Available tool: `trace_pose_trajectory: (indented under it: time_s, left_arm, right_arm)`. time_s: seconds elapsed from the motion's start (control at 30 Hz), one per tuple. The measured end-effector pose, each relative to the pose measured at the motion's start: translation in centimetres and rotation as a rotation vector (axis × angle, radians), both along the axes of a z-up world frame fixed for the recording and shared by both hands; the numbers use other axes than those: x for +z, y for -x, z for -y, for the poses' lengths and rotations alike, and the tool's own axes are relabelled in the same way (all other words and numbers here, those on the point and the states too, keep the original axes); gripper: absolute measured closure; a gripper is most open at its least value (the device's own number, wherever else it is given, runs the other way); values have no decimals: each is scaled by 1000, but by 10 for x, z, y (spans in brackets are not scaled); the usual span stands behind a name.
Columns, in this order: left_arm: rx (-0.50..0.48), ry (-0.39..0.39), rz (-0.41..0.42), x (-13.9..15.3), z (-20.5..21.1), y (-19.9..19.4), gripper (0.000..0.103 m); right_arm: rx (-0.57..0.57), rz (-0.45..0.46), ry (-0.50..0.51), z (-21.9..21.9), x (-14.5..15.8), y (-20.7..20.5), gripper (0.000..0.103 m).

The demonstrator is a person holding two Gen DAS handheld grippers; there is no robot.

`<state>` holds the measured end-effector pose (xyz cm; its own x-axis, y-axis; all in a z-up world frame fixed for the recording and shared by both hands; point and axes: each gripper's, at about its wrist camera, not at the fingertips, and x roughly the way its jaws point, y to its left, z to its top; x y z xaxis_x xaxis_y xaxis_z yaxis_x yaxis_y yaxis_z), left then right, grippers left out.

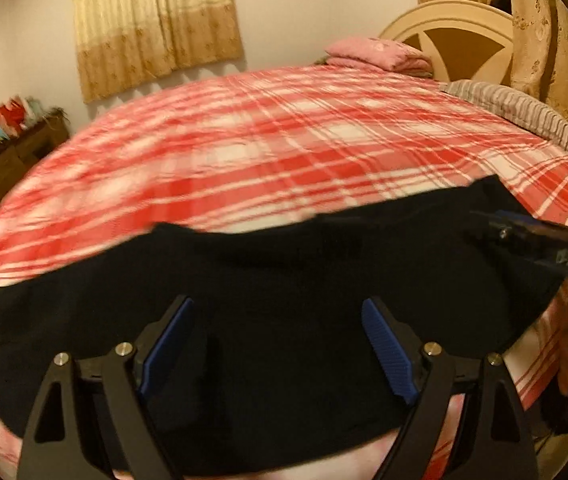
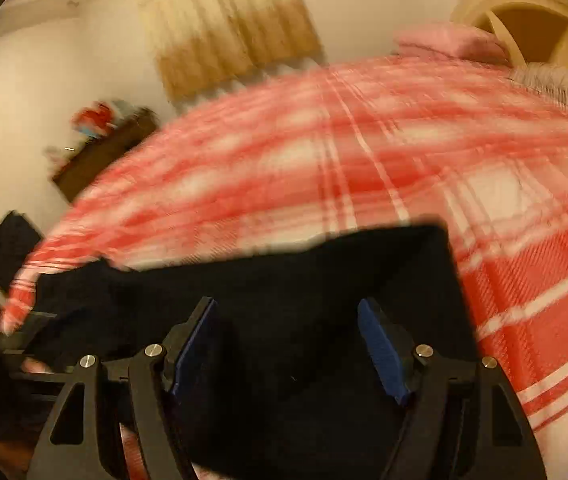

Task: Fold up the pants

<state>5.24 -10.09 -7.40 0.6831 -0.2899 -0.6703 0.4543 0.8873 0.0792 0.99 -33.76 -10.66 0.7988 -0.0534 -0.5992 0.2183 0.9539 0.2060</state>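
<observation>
The black pants (image 1: pixel 276 280) lie folded into a wide band across the near edge of the bed, on the red and white plaid cover (image 1: pixel 252 140). My left gripper (image 1: pixel 278 308) is open above the pants, its blue pads apart and empty. The right gripper shows at the right edge of the left wrist view (image 1: pixel 540 240), over the pants' right end. In the right wrist view the pants (image 2: pixel 304 280) fill the lower middle, with a squared corner at the upper right. My right gripper (image 2: pixel 288 308) is open above them, holding nothing. This view is blurred.
A folded pink cloth (image 1: pixel 380 54) lies at the far end of the bed by the cream headboard (image 1: pixel 456 32). A striped grey pillow (image 1: pixel 520 108) sits at the right. A dark wooden cabinet (image 1: pixel 16 160) with clutter stands at the left wall, beneath curtains (image 1: pixel 156 24).
</observation>
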Motion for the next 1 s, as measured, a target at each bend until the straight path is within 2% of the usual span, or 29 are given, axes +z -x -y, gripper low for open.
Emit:
trace_pose_trajectory:
  time_s: [0.07, 0.1, 0.2, 0.33, 0.43, 0.5, 0.53, 0.63, 0.73, 0.83, 0.9, 0.93, 1.0]
  left_arm:
    - [49, 0, 23, 4, -32, 1, 15]
    - [93, 5, 35, 7, -54, 0, 15]
    - [271, 13, 67, 14, -116, -9, 15]
    - [509, 64, 85, 21, -198, -20, 15]
    - [620, 132, 62, 17, -238, -25, 15]
    - [632, 175, 54, 11, -251, -26, 15]
    - [634, 175, 53, 6, -254, -27, 15]
    - [630, 150, 38, -8, -253, -35, 17]
    - [622, 206, -43, -25, -257, -48, 25]
    - [597, 199, -16, -27, -250, -47, 25]
    - [591, 239, -21, -26, -255, -46, 25]
    - [601, 273, -18, -26, -259, -45, 27]
    - [618, 280, -19, -26, -260, -43, 45]
  right_arm:
    - [17, -21, 85, -15, 4, 1, 26]
    - [14, -11, 95, -19, 8, 3, 26]
    - [110, 129, 41, -41, 32, 16, 26]
    - [268, 155, 38, -93, 47, 5, 26]
    - [284, 98, -32, -118, 32, -7, 26]
    - [287, 19, -131, -126, 7, -21, 26]
    - [282, 0, -144, -129, 0, -22, 26]
    - [263, 38, -79, -137, -5, -15, 26]
    - [263, 51, -64, -139, -11, -14, 25]
    - [255, 70, -46, -140, -13, -9, 24]
    - [254, 69, -32, -143, -11, -10, 23]
    - [255, 69, -27, -144, -11, -10, 22]
    - [254, 70, -24, -145, -11, -10, 21]
